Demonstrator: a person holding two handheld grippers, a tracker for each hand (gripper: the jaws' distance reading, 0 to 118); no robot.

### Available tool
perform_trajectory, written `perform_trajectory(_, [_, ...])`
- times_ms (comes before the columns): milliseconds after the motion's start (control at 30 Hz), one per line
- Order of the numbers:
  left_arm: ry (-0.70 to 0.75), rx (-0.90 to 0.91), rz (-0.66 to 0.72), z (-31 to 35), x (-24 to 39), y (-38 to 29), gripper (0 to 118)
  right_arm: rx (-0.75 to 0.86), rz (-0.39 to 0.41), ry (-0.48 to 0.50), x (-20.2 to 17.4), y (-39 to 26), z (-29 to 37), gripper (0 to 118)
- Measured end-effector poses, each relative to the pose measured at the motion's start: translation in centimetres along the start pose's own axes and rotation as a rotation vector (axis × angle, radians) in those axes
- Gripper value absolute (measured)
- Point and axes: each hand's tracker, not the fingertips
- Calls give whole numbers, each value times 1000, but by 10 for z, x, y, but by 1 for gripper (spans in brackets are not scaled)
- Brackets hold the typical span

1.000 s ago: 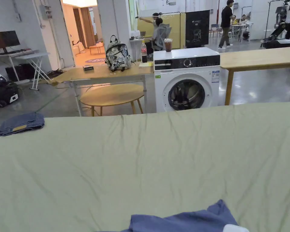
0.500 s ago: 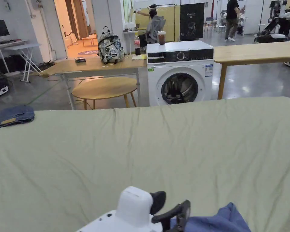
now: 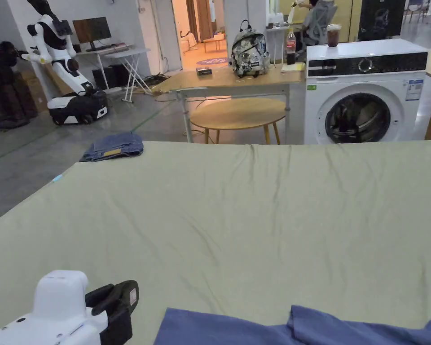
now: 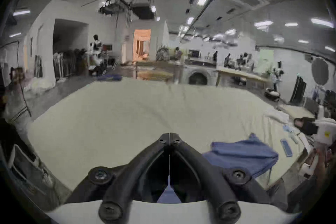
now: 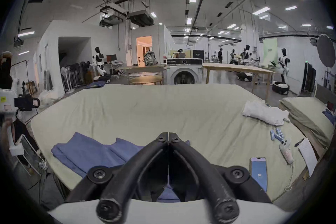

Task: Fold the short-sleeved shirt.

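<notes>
The blue short-sleeved shirt [image 3: 300,328] lies partly folded on the pale green bed sheet [image 3: 255,215], at the near edge. In the head view my left gripper [image 3: 125,294] hovers low at the bottom left, a little left of the shirt and apart from it. Seen from its own camera, the left gripper [image 4: 169,134] has its jaws pressed together with nothing in them, and the shirt [image 4: 243,155] is to its right. My right gripper [image 5: 168,134] is also shut and empty, held above the shirt [image 5: 87,151], which spreads to its left.
Folded jeans [image 3: 113,146] sit on the bed's far left corner. A white cloth [image 5: 263,113], a phone [image 5: 259,171], several small blue tubes [image 5: 276,134] and a paper sheet [image 5: 307,155] lie on the right side. A washing machine [image 3: 365,90] and tables stand beyond the bed.
The head camera has swung left and down. The left gripper rose into view half a second ago beside the shirt and now sits farther left of it.
</notes>
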Motion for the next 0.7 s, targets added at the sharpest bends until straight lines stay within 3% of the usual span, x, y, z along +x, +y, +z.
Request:
perform_trajectory(67, [-106,-157,104,-37,-21,2,7,-2,1,4,1,-3,0,0])
perform_trajectory(100, [-149,-148,133,-57,-27,-1,31,-5,-3,1,2,-5,0,0])
perform_trajectory(133, [-168,-184,171,-78,-32,-4,42,-16,-12,2,5,-8,-2,0])
perform_trajectory(300, [-129,-375,141,-178,-35,-15,43,-58,-65,-15,20,-21,-3,0])
perform_trajectory(467, [-14,-553,89,-244,-32,-51,43,-90,-118,-51,38,-31,1,0])
perform_trajectory(567, [-9,-539,71,-244,-27,-57,42,-105,-127,-84,48,-36,5,0])
perform_trajectory(600, [-2,-537,71,-243,-24,-54,35,-114,-132,-97,52,-38,5,0])
perform_trajectory(667, [-36,-561,75,-245,-18,-54,0,-124,-153,-121,58,-42,7,0])
perform_trajectory(700, [-28,-575,71,-251,-16,-51,0,-129,-167,-124,62,-44,6,0])
